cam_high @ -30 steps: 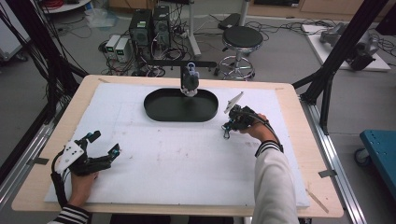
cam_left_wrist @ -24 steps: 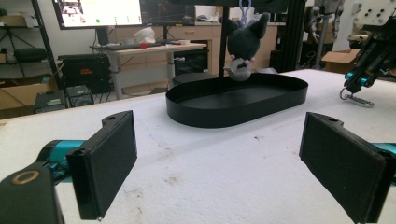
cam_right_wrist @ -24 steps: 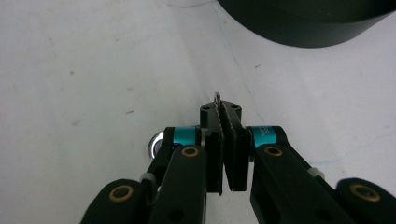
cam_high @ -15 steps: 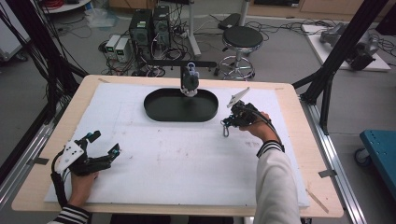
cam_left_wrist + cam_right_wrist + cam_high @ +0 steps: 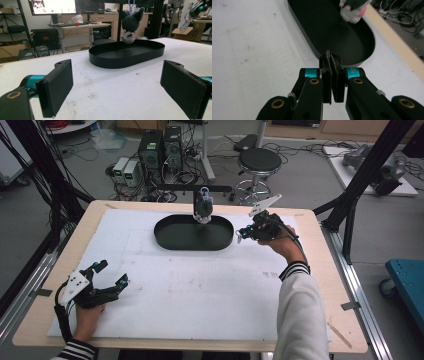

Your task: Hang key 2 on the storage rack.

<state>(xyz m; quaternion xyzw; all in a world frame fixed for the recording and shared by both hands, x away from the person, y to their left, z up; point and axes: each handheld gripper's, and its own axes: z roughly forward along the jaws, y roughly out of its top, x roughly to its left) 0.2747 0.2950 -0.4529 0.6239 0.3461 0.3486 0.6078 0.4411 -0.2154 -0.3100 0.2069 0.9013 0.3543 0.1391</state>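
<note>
A black oval tray lies at the far middle of the white table sheet. A dark plush toy hangs from a black bar over the tray's far rim. My right gripper hovers just off the tray's right end, jaws pressed together with nothing seen between them. In the right gripper view the shut gripper points at the tray, with the plush toy at the top. My left gripper rests open at the near left. Its view shows the open gripper, the tray and the plush toy far ahead.
The white sheet covers most of the wooden table. A black frame post slants by the far right corner. A stool and computer boxes stand on the floor behind the table.
My right gripper has moved a little farther away and leftward, closer to the tray's right end. The left gripper has stayed put.
</note>
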